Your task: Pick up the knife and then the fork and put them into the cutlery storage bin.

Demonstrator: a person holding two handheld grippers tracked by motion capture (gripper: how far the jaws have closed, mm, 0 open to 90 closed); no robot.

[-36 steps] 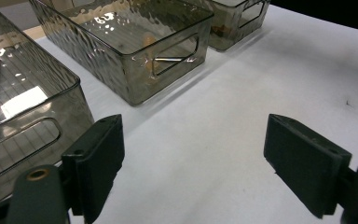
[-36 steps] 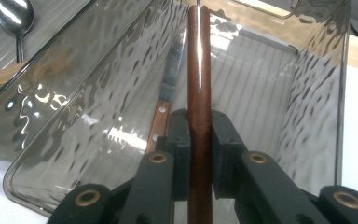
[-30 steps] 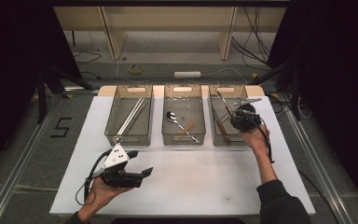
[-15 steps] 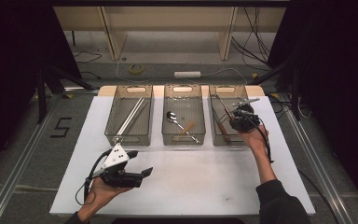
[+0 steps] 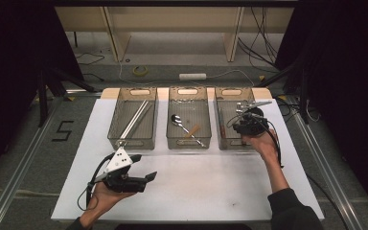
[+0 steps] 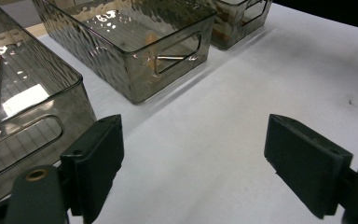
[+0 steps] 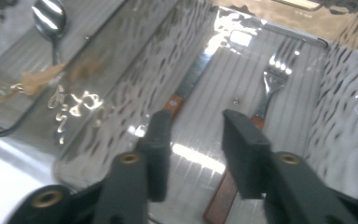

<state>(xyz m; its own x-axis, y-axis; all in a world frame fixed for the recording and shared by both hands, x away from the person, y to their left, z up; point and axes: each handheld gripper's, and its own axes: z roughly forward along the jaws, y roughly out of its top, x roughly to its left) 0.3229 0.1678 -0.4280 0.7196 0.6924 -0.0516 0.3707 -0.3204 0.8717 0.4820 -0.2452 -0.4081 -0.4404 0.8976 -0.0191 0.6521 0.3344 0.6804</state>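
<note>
The fork (image 7: 274,74) lies flat on the floor of the right-hand bin (image 5: 223,139), tines toward the far wall, its wooden handle running back under the right gripper (image 7: 193,154). Beside it, nearer the middle bin (image 5: 188,142), lies a knife (image 7: 193,77) with the same kind of wooden handle. The right gripper's jaws have just been opening; they now stand parted above the bin floor with nothing between the pads, so the fork looks released. In the high view the right gripper (image 5: 246,115) hangs over that same bin.

The fork should handle as a light, stiff piece: polished steel at the head, likely slippery, while the wood gives better purchase. The handle, about midway, is the place to take hold of it, across its narrow width.

Outward from the right-hand bin, the middle bin holds a spoon (image 5: 176,119) and what may be a small wooden-handled piece, though the rippled wall blurs it. The bin farthest from the fork (image 5: 132,142) holds long metal rods (image 5: 135,120), possibly chopsticks. The left gripper (image 6: 193,158) rests well away over the white table (image 5: 211,191), jaws wide and empty.
</note>
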